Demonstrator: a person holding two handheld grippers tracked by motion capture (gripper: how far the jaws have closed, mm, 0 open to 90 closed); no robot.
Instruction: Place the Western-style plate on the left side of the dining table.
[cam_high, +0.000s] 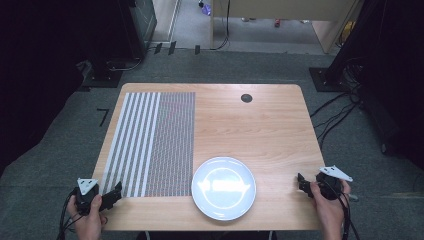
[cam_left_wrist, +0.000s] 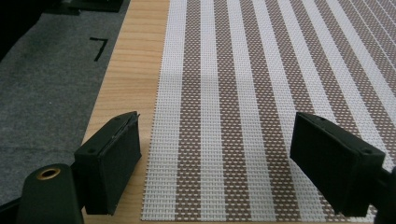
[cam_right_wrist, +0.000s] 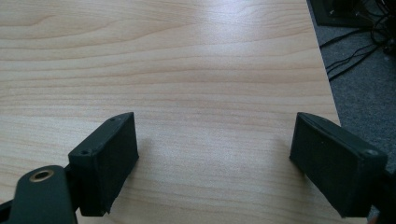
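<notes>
Left hand-held gripper (cam_high: 111, 196) sits at the near left corner of the bench (cam_high: 260, 125), jaws spread wide and empty, nothing between the pads. Its own view looks straight along the stripes of the mat (cam_left_wrist: 261, 107): the mat's near edge lies just ahead of and under the jaws, its left edge just inside the left jaw. The mat lies flat on the left half of the bench, long axis running away from the person, so the near left corner is the part closest to this gripper

Right hand-held gripper (cam_high: 303, 184) rests at the near right edge, jaws likewise released, bare wood between them in its own view. Plate (cam_high: 223, 188) stands between the two hands, touching or just beside the mat's near right corner; cannot tell which

Judgement: left hand is far nearer the mat; the right would have to cross the plate to reach it. A grasp on the near edge needs only a short advance and a dip
</notes>
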